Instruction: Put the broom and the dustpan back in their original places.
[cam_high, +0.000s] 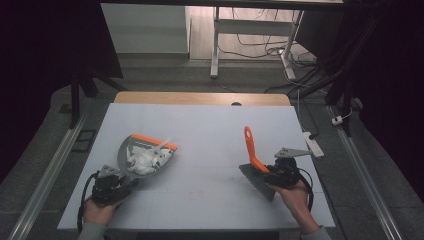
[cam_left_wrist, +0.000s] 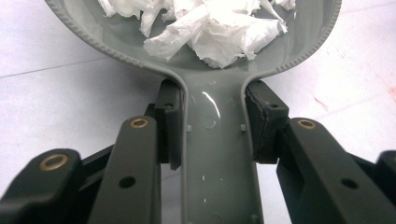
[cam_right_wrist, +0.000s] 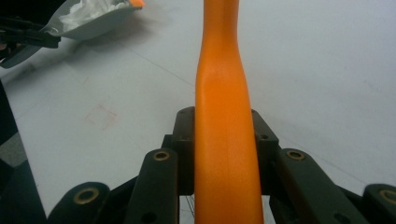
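A grey dustpan heaped with white paper is pinched by the left gripper; an orange brush is clamped by the right gripper.

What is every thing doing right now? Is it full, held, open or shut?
Dustpan: held by its handle, full of paper.
White paper scraps: piled in the dustpan.
Brush: held by its orange handle, bristles near the table.
Left gripper: shut on the dustpan.
Right gripper: shut on the brush.
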